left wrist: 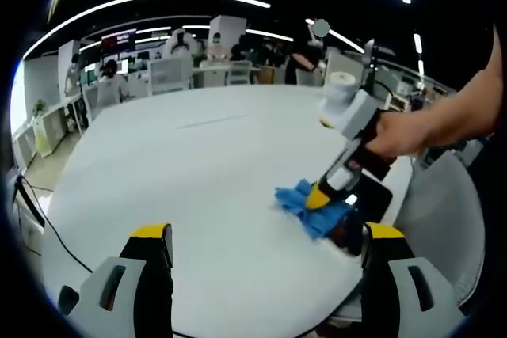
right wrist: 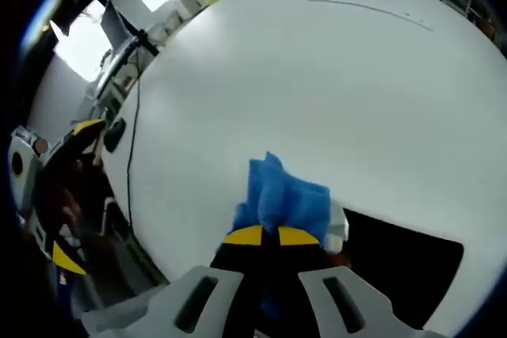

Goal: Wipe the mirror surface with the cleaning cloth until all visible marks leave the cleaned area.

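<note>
On the white round table [left wrist: 198, 164], a blue cleaning cloth [left wrist: 305, 207] lies bunched against the edge of a dark flat mirror [left wrist: 372, 199] near the table's right rim. My right gripper [left wrist: 318, 195], held by a hand, is shut on the cloth and presses it down there. In the right gripper view the yellow-tipped right gripper [right wrist: 272, 235] pinches the blue cloth [right wrist: 281, 191], with the dark mirror [right wrist: 404, 263] to its right. My left gripper [left wrist: 267, 235] hovers open over the table with nothing between its fingers. It also appears as the left gripper [right wrist: 75, 191] at the table's edge.
A white roll [left wrist: 342, 85] stands behind the right gripper near the table's far right edge. A thin dark line [left wrist: 210, 122] marks the tabletop. A black cable [left wrist: 47, 223] runs off the left rim. Desks, chairs and people fill the office behind.
</note>
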### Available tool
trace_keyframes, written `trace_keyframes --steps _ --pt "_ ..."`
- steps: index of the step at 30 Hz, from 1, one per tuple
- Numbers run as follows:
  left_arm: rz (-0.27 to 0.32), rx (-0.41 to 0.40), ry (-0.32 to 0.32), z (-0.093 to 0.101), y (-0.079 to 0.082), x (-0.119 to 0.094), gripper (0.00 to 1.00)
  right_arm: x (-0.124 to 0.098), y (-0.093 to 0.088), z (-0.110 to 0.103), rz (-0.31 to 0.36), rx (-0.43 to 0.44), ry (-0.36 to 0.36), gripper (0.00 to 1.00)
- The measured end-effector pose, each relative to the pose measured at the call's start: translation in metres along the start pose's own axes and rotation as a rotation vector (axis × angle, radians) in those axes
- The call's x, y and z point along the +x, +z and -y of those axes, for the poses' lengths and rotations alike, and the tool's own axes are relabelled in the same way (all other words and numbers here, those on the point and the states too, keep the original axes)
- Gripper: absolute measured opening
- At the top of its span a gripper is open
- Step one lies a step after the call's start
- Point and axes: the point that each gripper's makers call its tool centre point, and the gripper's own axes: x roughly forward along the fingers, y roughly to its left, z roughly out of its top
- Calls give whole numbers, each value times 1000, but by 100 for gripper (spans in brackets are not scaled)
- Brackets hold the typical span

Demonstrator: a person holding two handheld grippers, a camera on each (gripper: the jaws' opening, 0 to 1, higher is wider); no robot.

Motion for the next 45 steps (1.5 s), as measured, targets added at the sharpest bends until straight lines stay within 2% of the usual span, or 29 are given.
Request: trace_keyframes --steps 10,24,28,32,37,45 --pt "2 -5 5 -1 -1 2 100 -5 -19 -8 -17 -13 17 0" --pt "-9 24 -13 5 2 1 100 -4 -18 -8 -39 -42 10 0" --pt "5 18 -3 3 6 -1 100 -4 -18 -8 -33 -51 2 0" --pt "-4 25 -8 7 3 -3 100 -5 -18 -8 -29 -55 8 0" --pt "-8 27 -4 5 1 -6 100 -7 -21 -3 -23 -52 10 0" --pt "-3 26 -2 7 3 -4 100 -19 -30 21 -24 -15 5 0"
